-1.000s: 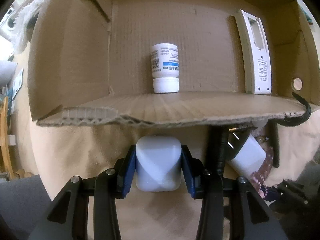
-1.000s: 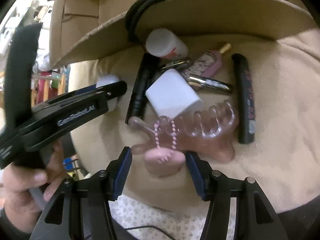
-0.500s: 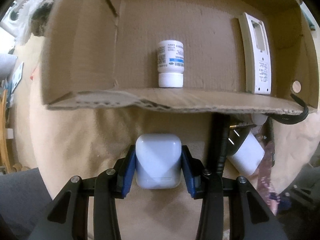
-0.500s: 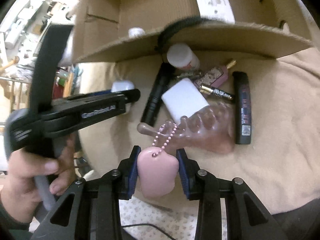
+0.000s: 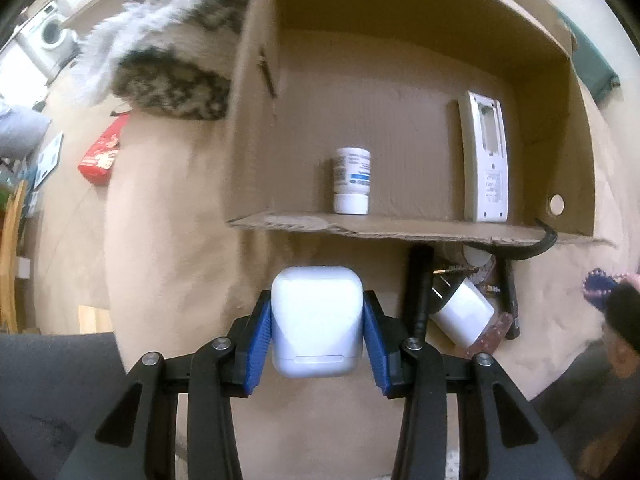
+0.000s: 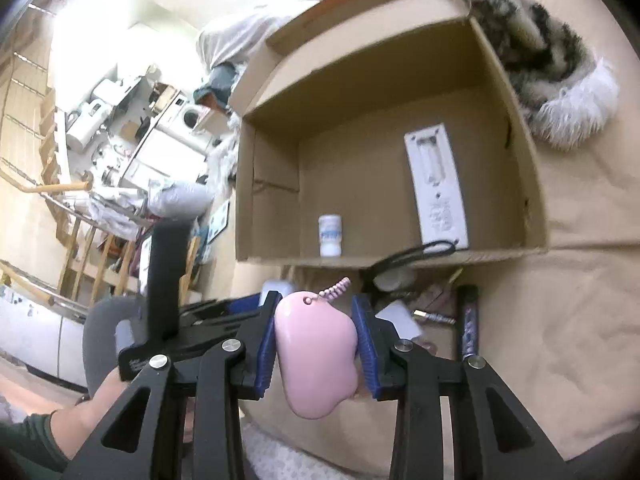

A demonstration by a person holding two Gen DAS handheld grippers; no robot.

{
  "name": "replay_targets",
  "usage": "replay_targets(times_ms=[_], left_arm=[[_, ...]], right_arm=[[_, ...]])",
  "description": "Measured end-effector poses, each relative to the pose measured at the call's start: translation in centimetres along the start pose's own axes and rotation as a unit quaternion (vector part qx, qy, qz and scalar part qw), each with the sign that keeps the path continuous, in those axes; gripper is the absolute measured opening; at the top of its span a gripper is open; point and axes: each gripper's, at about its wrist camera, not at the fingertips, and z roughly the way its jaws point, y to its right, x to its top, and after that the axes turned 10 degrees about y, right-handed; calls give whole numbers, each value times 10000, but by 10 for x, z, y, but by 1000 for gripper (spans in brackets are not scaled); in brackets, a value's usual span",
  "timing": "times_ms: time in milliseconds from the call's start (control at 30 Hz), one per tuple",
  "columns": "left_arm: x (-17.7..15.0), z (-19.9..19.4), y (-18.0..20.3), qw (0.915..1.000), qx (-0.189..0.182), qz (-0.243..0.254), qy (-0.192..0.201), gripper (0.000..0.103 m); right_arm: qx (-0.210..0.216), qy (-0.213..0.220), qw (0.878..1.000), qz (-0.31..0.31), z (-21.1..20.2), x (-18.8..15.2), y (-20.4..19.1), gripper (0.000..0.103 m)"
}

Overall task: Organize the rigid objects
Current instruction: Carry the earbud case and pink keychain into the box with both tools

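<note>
The open brown cardboard box (image 5: 400, 92), lying on a tan blanket-covered surface (image 5: 168, 240), is judged to be the collecting place, and it is seen to be only partly filled. Inside it a long white plastic remote-control-like panel (image 5: 486, 160) is laid flat along the right side, and a small white pill bottle with a blue-striped label (image 5: 352, 186) is laid near the front wall; these two are taken as already sorted. A black cord or strap (image 5: 532, 246) is draped over the front edge of the box. Outside the box, just beyond its front wall, a cluster of loose items is left: a long black tube (image 6: 468, 322), a white rectangular charger block with prongs (image 5: 460, 314), a black cylindrical stick (image 5: 418, 292), and some smaller cosmetic-looking pieces that cannot be told apart clearly. Two further things are in transit. A white rounded earbud-style case (image 5: 316, 322) is clamped between the blue pads of the left hand-held gripper (image 5: 317, 326), which is held in front of the box, short of its wall. A pink, soft-looking rounded charm with a beaded chain (image 6: 316, 350) is clamped in the right hand-held gripper (image 6: 317, 344), likewise held before the box opening. Roughly the early-to-middle part of the task is judged to be done, with both held items and the loose cluster left to be placed.
</note>
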Motion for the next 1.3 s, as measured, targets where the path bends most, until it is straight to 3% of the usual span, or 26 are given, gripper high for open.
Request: replay_targets(times_ms=[133, 233, 400, 533, 733, 900, 1100, 1300], left_arm=[[0, -22, -12, 9997, 22, -111, 219, 39], [6, -48, -8, 9970, 104, -313, 699, 39], [34, -94, 8, 9925, 40, -348, 1168, 39], [63, -99, 19, 9896, 34, -306, 1404, 39], [94, -75, 25, 9900, 18, -423, 1345, 39], [111, -49, 36, 9916, 104, -206, 1271, 39], [116, -18, 45, 9924, 113, -104, 1223, 39], [107, 5, 44, 9938, 130, -191, 1084, 39]], right_arm=[[61, 268, 9996, -46, -18, 4, -2, 38], [103, 626, 9977, -243, -35, 12, -12, 38], [64, 1026, 9939, -398, -50, 41, -23, 38], [-43, 1184, 9910, -625, -52, 67, -31, 38], [-222, 1249, 9886, -817, -41, 98, -30, 38], [-500, 1081, 9893, -846, -12, 112, -14, 38], [-868, 714, 9917, -618, 20, 104, 13, 38], [-1147, 352, 9895, -800, 43, 94, 18, 38]])
